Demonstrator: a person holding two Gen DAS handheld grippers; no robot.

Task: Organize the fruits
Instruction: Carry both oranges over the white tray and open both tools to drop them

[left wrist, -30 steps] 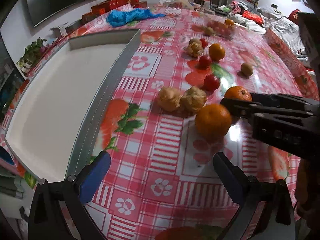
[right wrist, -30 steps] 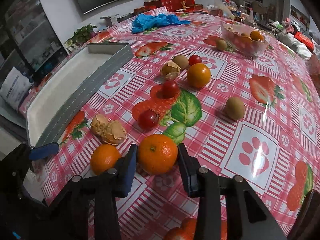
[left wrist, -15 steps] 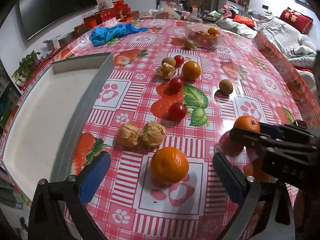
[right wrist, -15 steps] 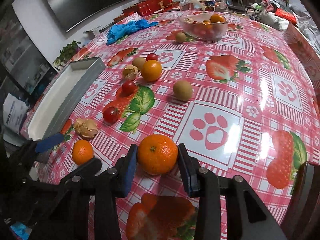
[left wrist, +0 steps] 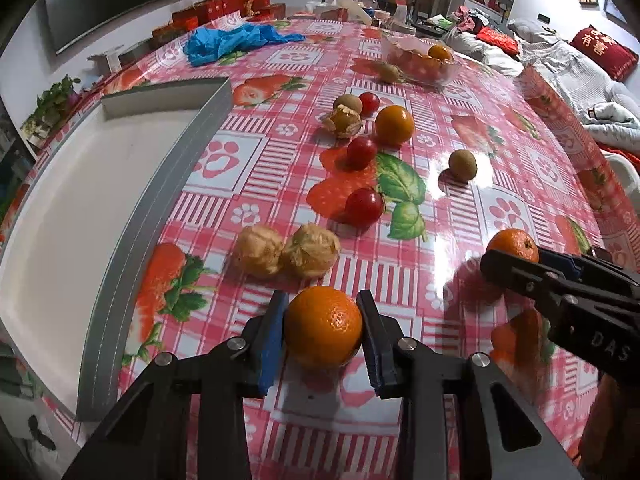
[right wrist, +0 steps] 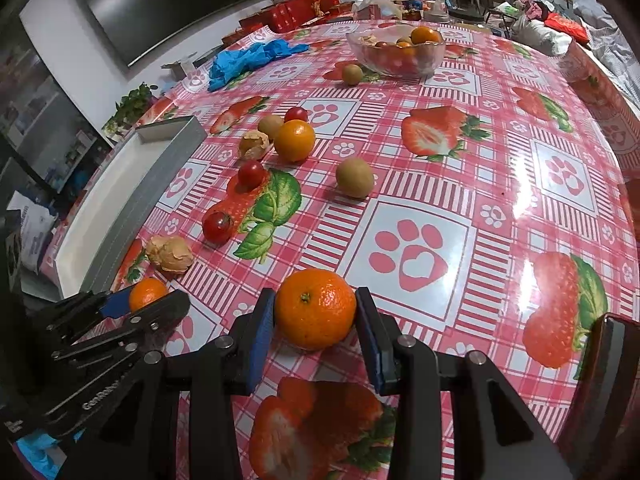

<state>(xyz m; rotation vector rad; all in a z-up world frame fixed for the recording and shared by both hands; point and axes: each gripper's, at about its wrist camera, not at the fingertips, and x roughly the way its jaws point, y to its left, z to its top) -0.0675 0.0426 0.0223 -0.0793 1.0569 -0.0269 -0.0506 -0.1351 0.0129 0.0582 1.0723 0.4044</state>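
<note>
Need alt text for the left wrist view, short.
The left gripper is closing on an orange sitting on a strawberry-print tablecloth. A white tray lies to the left; tomatoes, kiwis and husked fruits are scattered beyond. At right, the right gripper holds another orange.

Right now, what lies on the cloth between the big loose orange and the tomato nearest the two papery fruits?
Another red tomato, seen in both wrist views.
</note>
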